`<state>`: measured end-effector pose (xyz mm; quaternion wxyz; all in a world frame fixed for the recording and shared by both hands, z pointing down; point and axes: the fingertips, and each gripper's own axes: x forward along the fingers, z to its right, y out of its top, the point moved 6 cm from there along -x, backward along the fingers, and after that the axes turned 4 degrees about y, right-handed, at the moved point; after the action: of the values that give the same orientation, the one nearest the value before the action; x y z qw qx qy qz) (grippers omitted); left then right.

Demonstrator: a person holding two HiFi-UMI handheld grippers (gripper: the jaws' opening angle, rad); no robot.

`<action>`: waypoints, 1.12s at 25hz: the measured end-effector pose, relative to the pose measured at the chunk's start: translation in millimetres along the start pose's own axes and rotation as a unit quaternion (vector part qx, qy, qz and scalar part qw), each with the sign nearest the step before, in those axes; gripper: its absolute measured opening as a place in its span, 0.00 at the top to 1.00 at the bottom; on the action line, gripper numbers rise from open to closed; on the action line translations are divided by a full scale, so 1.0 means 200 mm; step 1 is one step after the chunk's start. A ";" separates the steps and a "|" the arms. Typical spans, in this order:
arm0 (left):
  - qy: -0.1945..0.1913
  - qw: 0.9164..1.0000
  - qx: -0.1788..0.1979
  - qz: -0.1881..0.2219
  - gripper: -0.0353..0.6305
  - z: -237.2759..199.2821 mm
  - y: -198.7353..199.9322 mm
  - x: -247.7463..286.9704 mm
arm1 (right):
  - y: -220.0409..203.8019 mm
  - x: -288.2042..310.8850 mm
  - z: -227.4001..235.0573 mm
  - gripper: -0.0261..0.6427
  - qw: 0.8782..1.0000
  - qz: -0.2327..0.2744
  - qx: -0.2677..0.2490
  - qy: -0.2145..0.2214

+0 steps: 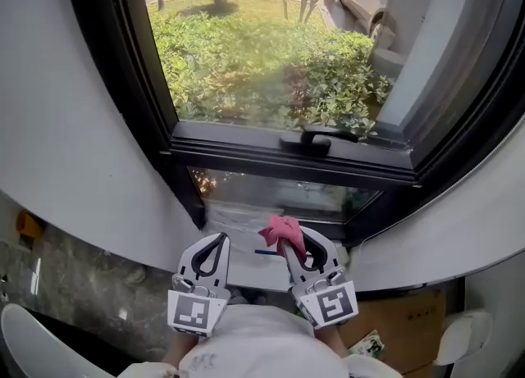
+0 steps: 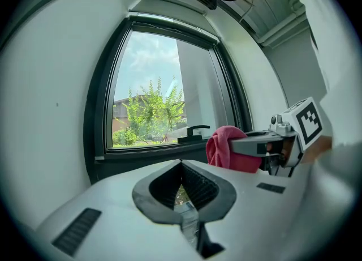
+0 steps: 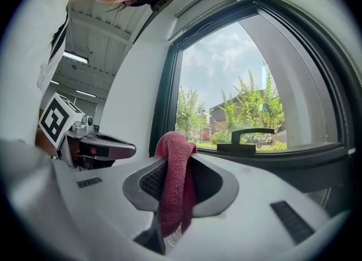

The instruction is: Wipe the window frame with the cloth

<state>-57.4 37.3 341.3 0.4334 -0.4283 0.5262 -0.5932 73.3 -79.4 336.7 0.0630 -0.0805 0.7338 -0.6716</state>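
Pink cloth [image 1: 283, 233] sits clamped in the right gripper [image 1: 295, 247], ready for the window frame [image 1: 246, 152] ahead; the left gripper [image 1: 220, 241] is closed, empty.

The right gripper [image 1: 291, 247] holds a crumpled pink fabric cloth [image 1: 283, 231] between its closed jaws, over the white window sill [image 1: 246, 268]. The left gripper [image 1: 218, 242] is just beside it, jaws together and empty. Above them runs the black metal window frame [image 1: 271, 159] with a black lever handle [image 1: 308, 140]; green bushes [image 1: 271, 56] stand behind the glass

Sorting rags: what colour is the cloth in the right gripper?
Pink-red woven cloth; clearest in right gripper view.
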 end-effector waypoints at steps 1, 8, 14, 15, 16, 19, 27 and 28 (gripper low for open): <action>-0.002 1.000 -0.001 0.002 0.93 -0.02 0.01 0.01 | 0.02 0.04 0.00 0.83 1.000 0.002 -0.003 0.004; 0.002 1.000 -0.001 0.011 0.93 -0.19 0.05 -0.02 | 0.27 0.34 -0.03 0.83 0.996 0.070 -0.021 0.060; -0.011 1.000 -0.004 0.000 0.93 -0.26 0.03 -0.02 | 0.64 0.62 -0.04 0.83 0.979 0.171 -0.049 0.101; -0.018 1.000 0.000 0.004 0.93 -0.26 0.04 -0.02 | 0.70 0.66 -0.03 0.83 0.975 0.187 -0.058 0.101; -0.027 1.000 0.006 0.011 0.93 -0.25 0.05 -0.01 | 0.77 0.71 -0.02 0.83 0.972 0.202 -0.066 0.101; -0.044 0.999 0.012 0.018 0.93 -0.25 0.08 -0.01 | 0.99 0.84 0.02 0.83 0.961 0.243 -0.085 0.101; -0.053 0.998 0.010 0.033 0.93 -0.30 0.13 -0.02 | 1.46 1.24 0.09 0.83 0.943 0.294 -0.082 0.133; -0.053 0.998 0.011 0.038 0.93 -0.31 0.14 -0.02 | 1.49 1.28 0.09 0.83 0.943 0.292 -0.082 0.135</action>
<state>-113.9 55.3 308.5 0.4873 -0.4338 0.5118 -0.5590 -184.4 -123.6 43.1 0.1505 0.2239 0.7794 -0.5655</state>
